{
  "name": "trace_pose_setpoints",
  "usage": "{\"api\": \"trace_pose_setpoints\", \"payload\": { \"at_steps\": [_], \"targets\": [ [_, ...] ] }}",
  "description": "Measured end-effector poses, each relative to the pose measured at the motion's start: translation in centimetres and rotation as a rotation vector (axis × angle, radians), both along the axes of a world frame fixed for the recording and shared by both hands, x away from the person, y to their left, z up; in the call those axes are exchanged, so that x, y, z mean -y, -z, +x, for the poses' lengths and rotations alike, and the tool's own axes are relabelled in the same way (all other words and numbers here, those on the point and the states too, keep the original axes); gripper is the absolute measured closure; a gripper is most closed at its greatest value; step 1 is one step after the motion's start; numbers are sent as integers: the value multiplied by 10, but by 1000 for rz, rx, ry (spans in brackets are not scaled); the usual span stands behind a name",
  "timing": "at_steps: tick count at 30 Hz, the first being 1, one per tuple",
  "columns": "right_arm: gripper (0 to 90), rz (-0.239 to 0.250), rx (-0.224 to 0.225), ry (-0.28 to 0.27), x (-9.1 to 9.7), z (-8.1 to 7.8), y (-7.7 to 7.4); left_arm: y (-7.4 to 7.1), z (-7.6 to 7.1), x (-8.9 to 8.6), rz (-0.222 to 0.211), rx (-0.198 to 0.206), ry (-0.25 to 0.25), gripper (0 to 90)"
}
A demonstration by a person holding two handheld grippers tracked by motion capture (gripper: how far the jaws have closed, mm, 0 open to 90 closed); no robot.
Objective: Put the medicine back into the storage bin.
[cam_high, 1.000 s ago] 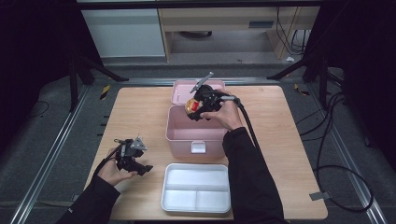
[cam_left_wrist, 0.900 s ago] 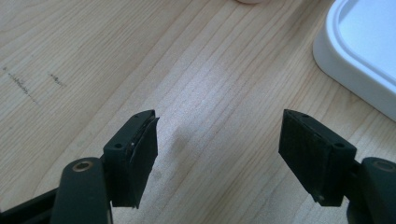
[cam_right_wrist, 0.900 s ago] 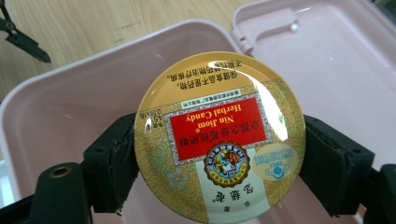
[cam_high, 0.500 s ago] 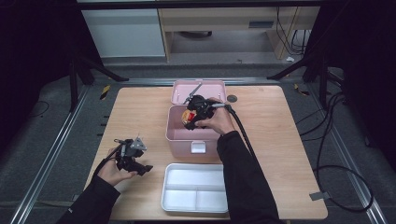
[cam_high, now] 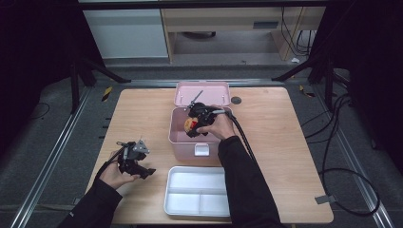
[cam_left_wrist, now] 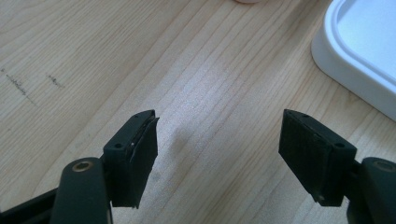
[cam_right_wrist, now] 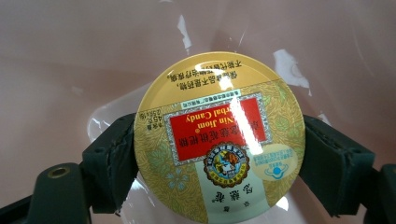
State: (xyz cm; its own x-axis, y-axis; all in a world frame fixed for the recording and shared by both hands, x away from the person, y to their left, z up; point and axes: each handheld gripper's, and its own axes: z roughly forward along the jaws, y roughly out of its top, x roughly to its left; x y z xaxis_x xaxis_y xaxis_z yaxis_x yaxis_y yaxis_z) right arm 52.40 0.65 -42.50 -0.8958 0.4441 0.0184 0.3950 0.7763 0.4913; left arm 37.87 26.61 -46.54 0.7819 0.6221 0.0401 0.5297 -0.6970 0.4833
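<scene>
Inside the pink box [cam_high: 183,138] at the middle of the counter [cam_high: 285,156], the right gripper [cam_high: 194,124] holds a round yellow candy tin [cam_right_wrist: 218,135]. In the right gripper view its fingers [cam_right_wrist: 109,163] are clenched on the tin's rim from both sides, and the tin's printed face, with a red label and a round emblem, is turned to the camera. The box's glossy pink wall and floor lie right behind the tin; whether the tin touches the floor cannot be told. In the high view the tin [cam_high: 190,124] sits low within the box's opening, and the box's lid [cam_high: 202,92] stands open on the far side.

The left gripper [cam_high: 142,171] is near the counter's left edge, well apart from the box, gripped by the person's left hand [cam_high: 114,173]. In the left gripper view its fingers [cam_left_wrist: 135,154] are released and spread wide over bare wood, with nothing between them.

A white divided tray [cam_high: 199,190] lies on the counter just on the near side of the box; its rim [cam_left_wrist: 345,70] shows at the right of the left gripper view.
</scene>
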Motion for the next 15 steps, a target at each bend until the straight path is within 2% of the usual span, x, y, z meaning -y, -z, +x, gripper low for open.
{"api": "trace_pose_setpoints", "payload": {
  "at_steps": [11,15],
  "targets": [
    [192,-39,-12,8,-2,2,12,1,0,0,1,-1,4,277],
    [169,-11,-6,20,-3,2,10,1,0,1,2,-2,5,277]
  ]
}}
